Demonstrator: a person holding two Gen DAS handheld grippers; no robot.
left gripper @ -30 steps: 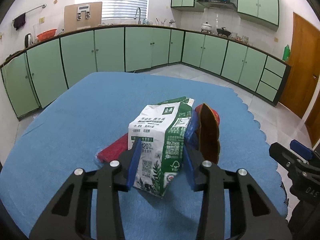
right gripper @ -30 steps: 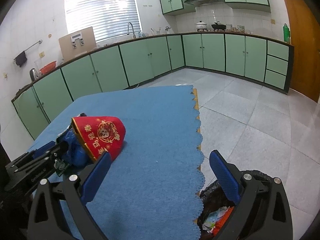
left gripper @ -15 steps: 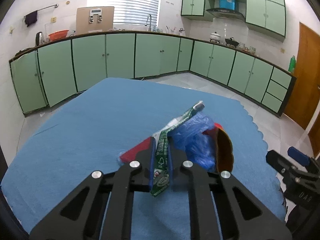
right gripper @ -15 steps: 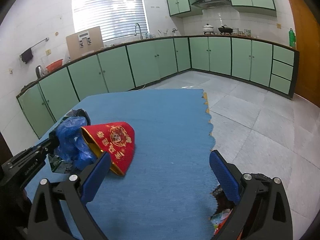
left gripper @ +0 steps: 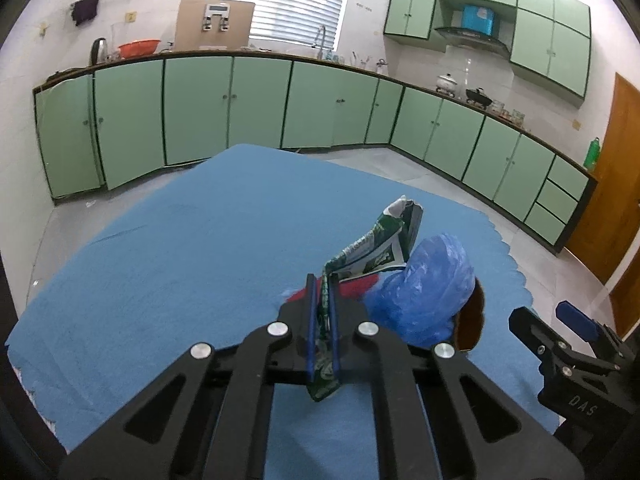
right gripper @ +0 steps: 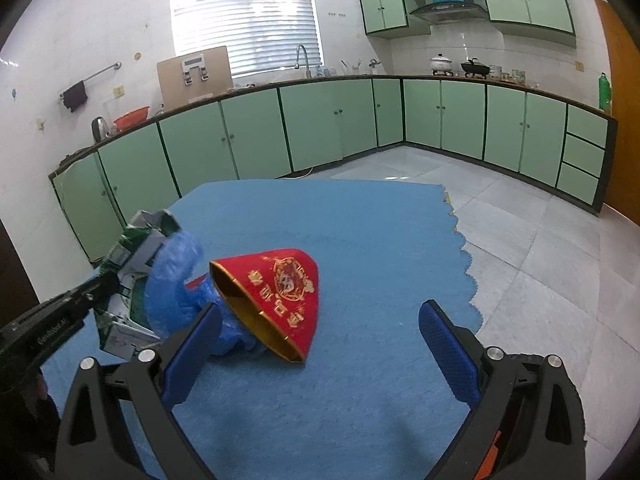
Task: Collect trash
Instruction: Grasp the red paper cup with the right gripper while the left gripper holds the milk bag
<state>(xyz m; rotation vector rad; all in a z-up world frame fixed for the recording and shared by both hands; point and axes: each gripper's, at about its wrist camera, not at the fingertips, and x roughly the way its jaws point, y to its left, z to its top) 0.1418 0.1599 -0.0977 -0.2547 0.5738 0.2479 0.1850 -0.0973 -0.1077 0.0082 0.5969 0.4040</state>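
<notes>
On the left, the left gripper (left gripper: 322,322) has its blue pads pressed together on a flattened green-and-white milk carton (left gripper: 372,250), held above the blue tablecloth (left gripper: 192,248). Just right of it, a crumpled blue plastic bag (left gripper: 424,292) lies against a red paper cup with gold print (right gripper: 280,296), tipped on its side. Farther right, the right gripper (right gripper: 320,344) hangs with jaws wide apart, holding nothing.

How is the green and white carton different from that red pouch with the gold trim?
The green and white carton is squashed flat and clamped in the left hand-held gripper; the red pouch keeps its puffed, open-mouthed shape and lies on the blue cloth. The carton carries printed text, the pouch gold embroidery. The carton is held; the pouch sits in front of the open right hand-held gripper. Both touch the blue plastic bag.
</notes>
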